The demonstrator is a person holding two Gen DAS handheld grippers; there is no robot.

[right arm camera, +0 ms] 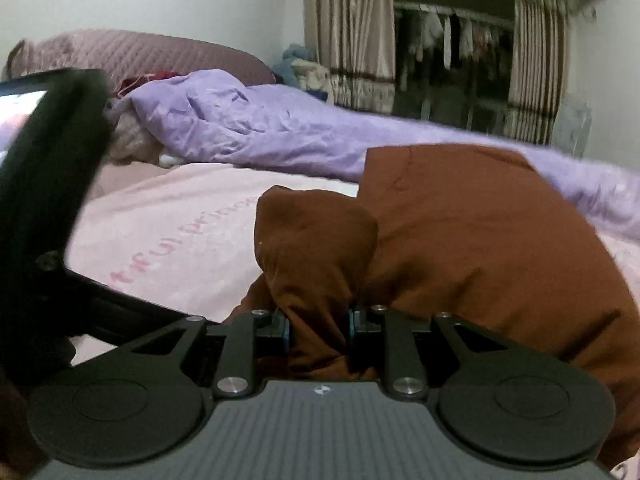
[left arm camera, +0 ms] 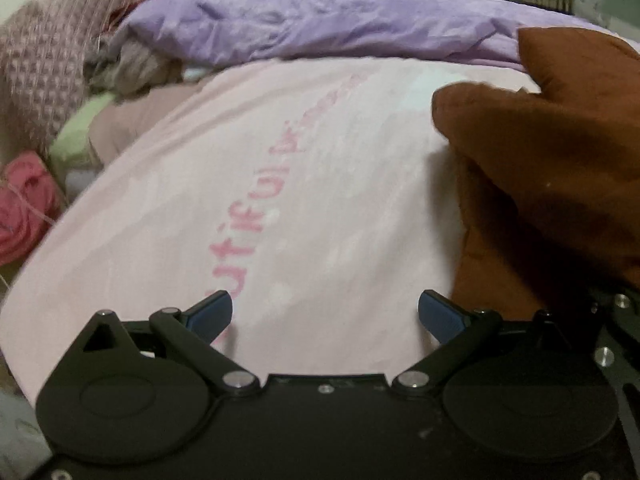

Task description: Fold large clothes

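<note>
The right gripper has its jaws clenched on a bunched fold of the brown garment, mid-fold over the bed. The left gripper hangs released above the pink sheet; next it needs a free edge. Pink lettering reads partly "utiful".

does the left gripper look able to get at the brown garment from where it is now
Probably yes: the left gripper is open over the pink sheet, and the brown garment lies just beside it with nothing between. The right gripper already pinches a fold.
</note>
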